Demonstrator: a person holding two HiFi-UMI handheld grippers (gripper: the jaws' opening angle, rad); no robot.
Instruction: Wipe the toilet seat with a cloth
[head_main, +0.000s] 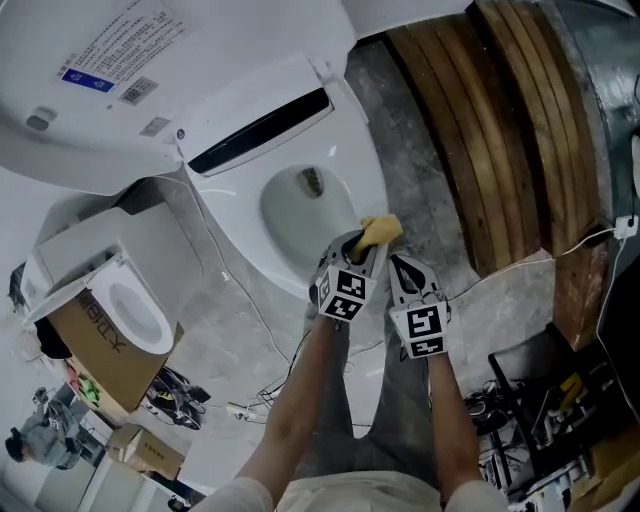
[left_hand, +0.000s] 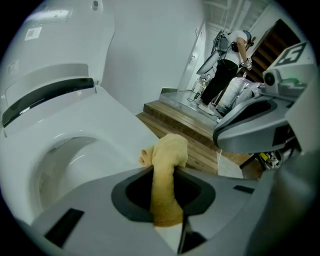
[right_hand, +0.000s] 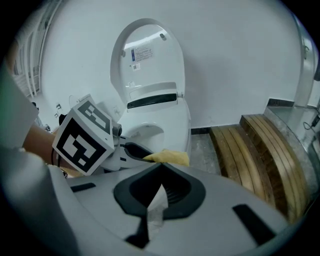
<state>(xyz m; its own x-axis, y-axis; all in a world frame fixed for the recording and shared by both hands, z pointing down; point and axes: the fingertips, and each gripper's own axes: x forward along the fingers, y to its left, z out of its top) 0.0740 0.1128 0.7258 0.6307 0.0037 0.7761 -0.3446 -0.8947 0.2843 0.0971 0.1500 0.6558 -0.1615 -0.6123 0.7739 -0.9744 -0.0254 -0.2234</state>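
A white toilet stands with its lid (head_main: 120, 70) raised and its seat (head_main: 345, 160) down over the bowl (head_main: 300, 210). My left gripper (head_main: 362, 243) is shut on a yellow cloth (head_main: 381, 232), which rests on the seat's front right rim. The left gripper view shows the cloth (left_hand: 166, 165) pinched between the jaws, its bunched end lying on the seat (left_hand: 115, 120). My right gripper (head_main: 402, 268) hovers just right of the left one, off the seat, its jaws shut with nothing between them. From the right gripper view I see the cloth (right_hand: 170, 157) and the toilet (right_hand: 155, 95) ahead.
Curved wooden steps (head_main: 500, 130) rise to the right of the toilet. A second toilet seat in a cardboard box (head_main: 105, 320) sits at the left. Cables (head_main: 260, 330) trail over the grey floor. Tools and clutter (head_main: 540, 410) lie at the lower right. A person (left_hand: 227, 60) stands far off.
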